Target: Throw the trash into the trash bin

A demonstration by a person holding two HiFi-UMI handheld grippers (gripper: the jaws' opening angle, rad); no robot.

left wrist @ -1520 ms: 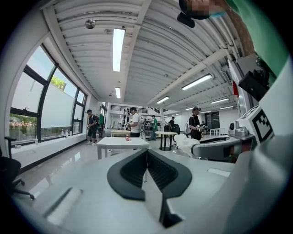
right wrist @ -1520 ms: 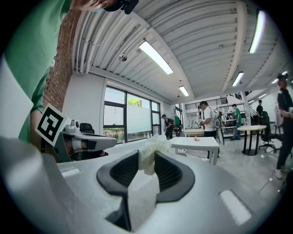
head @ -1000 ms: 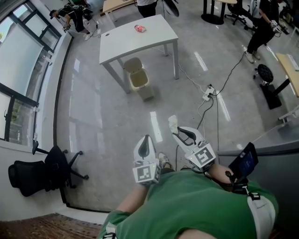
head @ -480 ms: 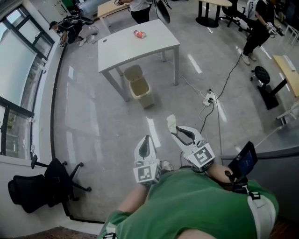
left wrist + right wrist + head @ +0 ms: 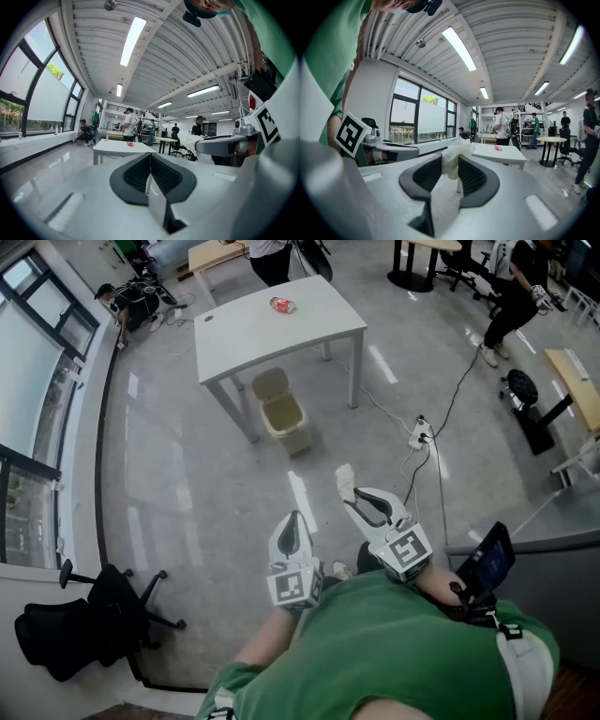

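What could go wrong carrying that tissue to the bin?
The crumpled tissue sticks out past the tips of the right gripper, so it might slip out. The power strip and cable lie on the floor nearby; a foot could catch them. The trash bin sits tucked by the table, so a toss could miss.

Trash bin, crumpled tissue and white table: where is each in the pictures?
Trash bin (image 5: 296, 438), head view, front wall.
Crumpled tissue (image 5: 456, 153), right gripper view, middle of the wad.
White table (image 5: 253, 329), head view, bare top.
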